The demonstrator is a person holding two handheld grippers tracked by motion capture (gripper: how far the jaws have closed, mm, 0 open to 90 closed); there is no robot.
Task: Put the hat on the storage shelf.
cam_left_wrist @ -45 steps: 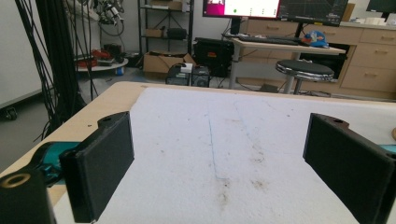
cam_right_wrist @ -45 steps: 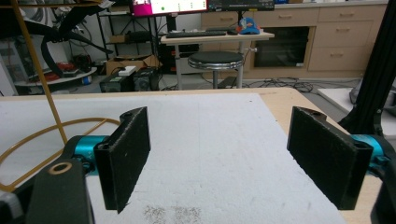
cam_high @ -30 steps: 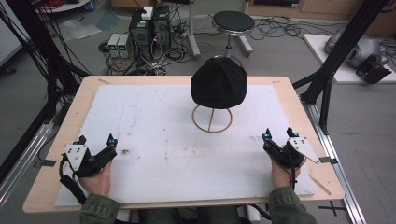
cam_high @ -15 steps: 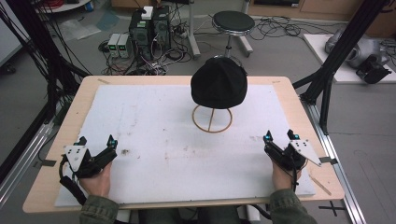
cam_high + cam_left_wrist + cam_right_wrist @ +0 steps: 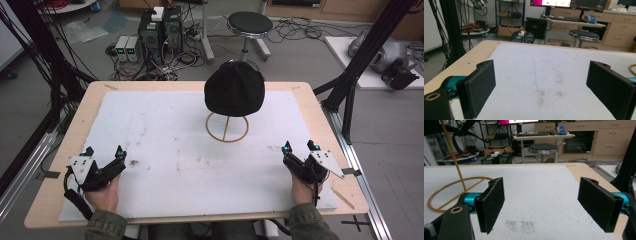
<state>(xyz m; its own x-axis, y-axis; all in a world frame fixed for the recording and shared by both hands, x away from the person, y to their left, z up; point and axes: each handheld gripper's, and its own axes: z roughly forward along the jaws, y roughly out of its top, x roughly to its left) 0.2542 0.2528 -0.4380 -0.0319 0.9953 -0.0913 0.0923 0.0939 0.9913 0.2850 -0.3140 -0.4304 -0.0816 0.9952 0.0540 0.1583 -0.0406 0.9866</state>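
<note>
Table of pale wood carries a white mat that covers nearly all of it, stained with small brown specks near the front. Toward the back edge, about midway along it, a black cap sits on a thin wire stand whose round base rests on the mat. Well apart from it, the left gripper lies by the front left corner and the right gripper by the front right corner, each in a hand. Both have their jaws spread wide with nothing between them, only bare mat.
</note>
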